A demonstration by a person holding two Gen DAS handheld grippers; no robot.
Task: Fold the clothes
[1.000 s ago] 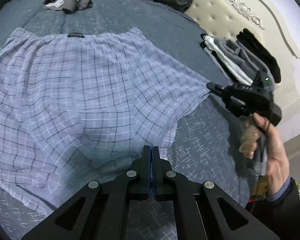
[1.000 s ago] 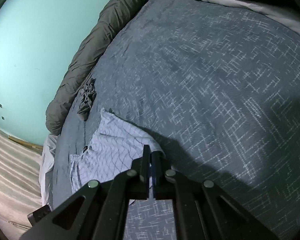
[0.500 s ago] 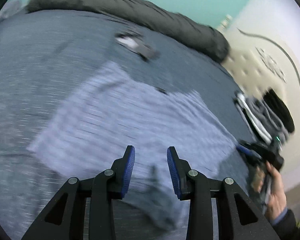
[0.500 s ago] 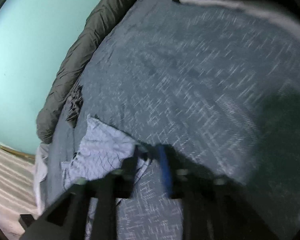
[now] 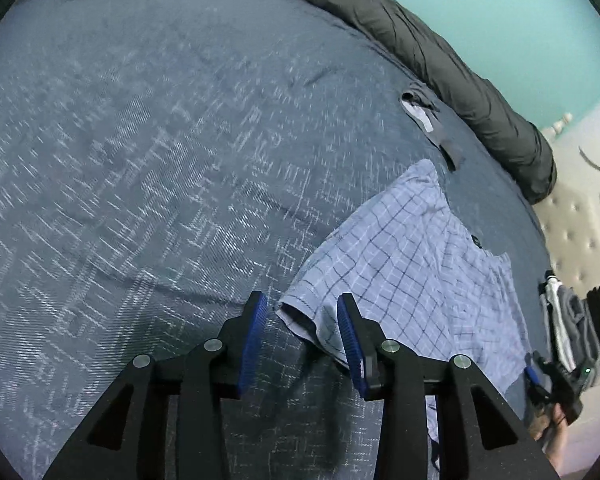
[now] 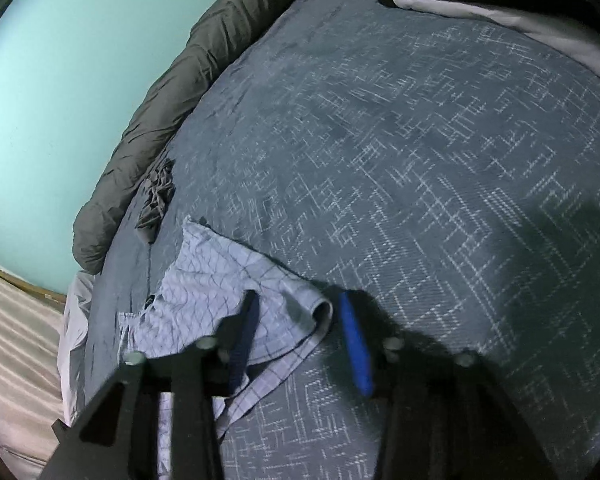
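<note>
I see thin checked boxer shorts (image 5: 416,276), rumpled on the woven bedspread (image 5: 160,160). My left gripper (image 5: 302,340) is opening, hem between pads; right gripper (image 6: 300,344) is closing around a fold, untouched.

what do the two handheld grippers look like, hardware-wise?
Both match: matte black angular frames with triangular cut-outs, silver round bolt heads, and blue ribbed pads lining the jaws. The left gripper shows this sharply; the right gripper is shadowed and blurred. Seen from the left wrist, the right unit carries a small green light.
</note>
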